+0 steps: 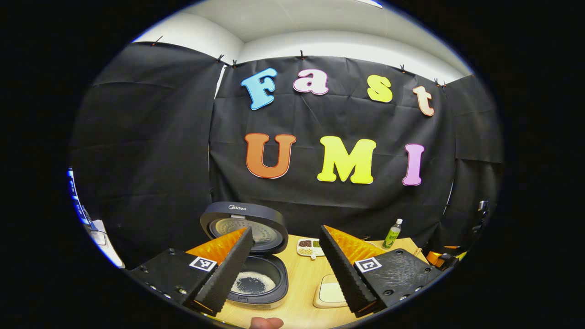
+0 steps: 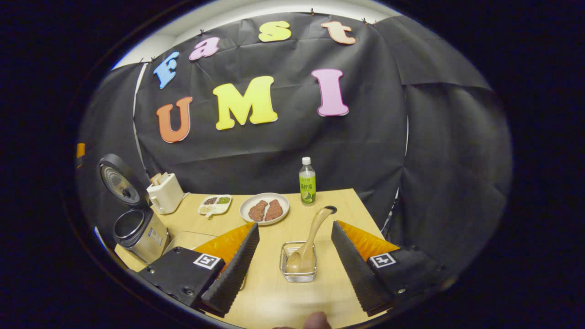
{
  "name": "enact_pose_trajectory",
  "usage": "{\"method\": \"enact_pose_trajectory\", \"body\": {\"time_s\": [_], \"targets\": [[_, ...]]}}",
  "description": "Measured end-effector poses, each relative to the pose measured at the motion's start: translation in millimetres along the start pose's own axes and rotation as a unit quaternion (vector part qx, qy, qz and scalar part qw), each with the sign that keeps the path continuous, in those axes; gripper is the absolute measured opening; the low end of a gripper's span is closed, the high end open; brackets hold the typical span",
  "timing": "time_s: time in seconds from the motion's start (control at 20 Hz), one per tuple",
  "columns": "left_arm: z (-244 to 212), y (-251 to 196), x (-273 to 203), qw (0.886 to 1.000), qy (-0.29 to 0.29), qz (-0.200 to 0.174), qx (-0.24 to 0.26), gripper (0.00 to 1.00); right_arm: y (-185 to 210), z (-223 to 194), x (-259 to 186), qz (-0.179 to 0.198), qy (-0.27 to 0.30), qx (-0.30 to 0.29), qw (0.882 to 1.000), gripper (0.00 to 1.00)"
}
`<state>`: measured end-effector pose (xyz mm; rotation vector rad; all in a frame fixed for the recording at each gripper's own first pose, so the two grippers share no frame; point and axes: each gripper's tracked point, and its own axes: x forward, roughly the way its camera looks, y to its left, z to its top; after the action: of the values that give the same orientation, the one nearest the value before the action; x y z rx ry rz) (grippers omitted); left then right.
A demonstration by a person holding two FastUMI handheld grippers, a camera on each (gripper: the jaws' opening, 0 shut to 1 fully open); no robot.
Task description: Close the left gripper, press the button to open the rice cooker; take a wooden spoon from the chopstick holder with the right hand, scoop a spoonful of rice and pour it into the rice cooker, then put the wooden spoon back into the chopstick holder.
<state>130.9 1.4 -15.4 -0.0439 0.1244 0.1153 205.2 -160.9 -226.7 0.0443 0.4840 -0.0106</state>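
A: Nearest in the right gripper view is the right gripper [image 2: 292, 267], jaws wide apart, nothing between them. The wooden spoon [image 2: 307, 246] stands in its wire holder [image 2: 298, 273] at twelve o'clock.

B: And the rice cooker [image 1: 256, 256]?

A: Lid up, rice in the pot, at eleven o'clock from the left gripper [image 1: 290, 269] (jaws apart, empty).

B: Risks?

A: The spoon leans, so a careless brush could tip the light holder over.

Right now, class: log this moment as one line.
rice cooker: open, rice inside | wooden spoon: in holder | left tongs: open | right tongs: open
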Motion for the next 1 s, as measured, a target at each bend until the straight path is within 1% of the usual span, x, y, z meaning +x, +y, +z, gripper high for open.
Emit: {"method": "enact_pose_trajectory", "body": {"time_s": [0.15,0.2,0.25,0.3,0.35,0.45,0.5,0.55,0.6,0.7,0.75,0.8,0.85,1.0], "targets": [[-3.0,-3.3,2.1,1.0,0.002,0.019,0.007,0.95,-18.0,-19.8,40.8,0.003,0.029,0.011,1.0,0.99],[-3.7,-1.9,3.3,1.0,0.004,0.026,0.007,0.95,-22.4,-24.5,53.6,0.003,0.037,0.012,0.999,1.0],[-5.1,-1.3,1.5,0.999,0.005,0.033,0.006,0.95,-23.6,-30.4,65.2,0.008,0.044,0.014,0.999,0.94],[-5.5,-1.9,1.0,0.999,0.006,0.039,0.004,0.95,-22.4,-36.4,76.0,0.017,0.053,0.016,0.998,1.0],[-6.6,-1.7,-1.0,0.999,0.006,0.045,0.006,0.95,-20.1,-42.6,85.9,0.024,0.061,0.018,0.998,0.92],[-12.4,-0.7,-2.1,0.998,0.013,0.056,0.013,0.95,-21.2,-50.6,102.9,0.027,0.073,0.03,0.997,0.89],[-15.0,-3.1,-2.5,0.998,0.021,0.057,0.008,0.95,-22.2,-54.4,110.1,0.029,0.078,0.033,0.996,0.94],[-16.3,-8.9,-3.1,0.998,0.026,0.055,-0.001,0.95,-21.9,-60.1,116.5,0.035,0.087,0.033,0.995,0.91],[-14.9,-13.2,-3.1,0.998,0.025,0.055,-0.005,0.95,-23.6,-63.6,122.1,0.038,0.094,0.029,0.994,0.83],[-16.7,-15.3,-5.2,0.998,0.026,0.056,-0.003,0.95,-27.0,-66.5,132.6,0.045,0.102,0.033,0.993,0.82],[-20.4,-16.7,-6.2,0.998,0.031,0.056,-0.001,0.95,-26.5,-67.6,136.7,0.049,0.107,0.043,0.992,0.77],[-22.7,-18.4,-7.6,0.998,0.035,0.058,0.002,0.95,-27.9,-67.9,142.2,0.049,0.11,0.055,0.991,0.74],[-23.5,-18.8,-8.9,0.998,0.037,0.06,0.005,0.95,-29.3,-68.8,147.7,0.05,0.115,0.066,0.99,0.69],[-25.7,-23.9,-12.9,0.997,0.04,0.061,0.009,0.95,-26.4,-68.7,153.0,0.064,0.12,0.093,0.986,0.6]]}}
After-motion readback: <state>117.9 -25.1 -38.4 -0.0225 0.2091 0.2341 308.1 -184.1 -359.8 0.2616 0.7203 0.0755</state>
